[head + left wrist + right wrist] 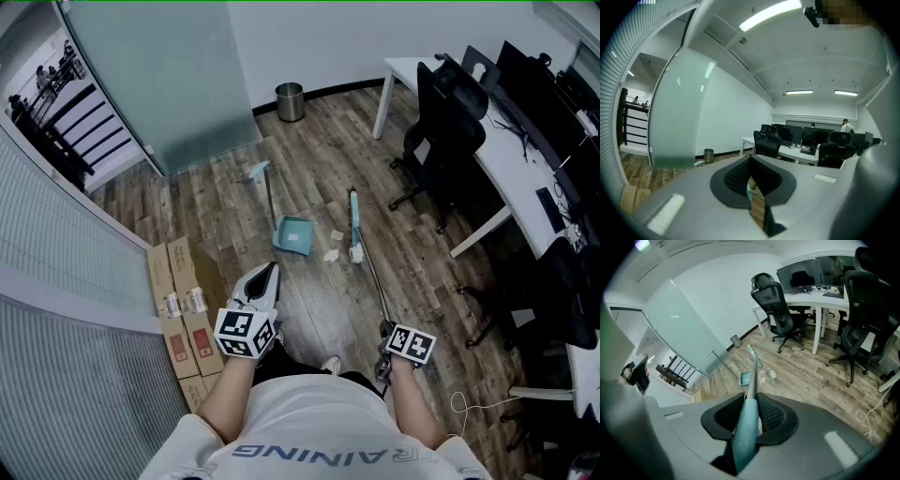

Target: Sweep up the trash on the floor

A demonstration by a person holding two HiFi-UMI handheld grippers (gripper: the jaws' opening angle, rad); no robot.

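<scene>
The right gripper's [750, 414] jaws were clamped on the teal grip of the broom [751, 376]. Its shaft ran forward and down to the head, which rested on the wood floor [309, 141]. The left gripper's [751, 185] jaws were pressed together with nothing between them, held near level above the floor. Paper scraps [332, 253] lay just beside the broom head, between it and the teal dustpan [292, 235]. Bare floor lay open round them. Cardboard boxes [183, 319] lined the left wall's edge. Office chairs [450, 122] and the white surface [506, 178] bounded the right. A metal bin [290, 101] stood against the far wall, beside the glass wall [178, 75].
</scene>
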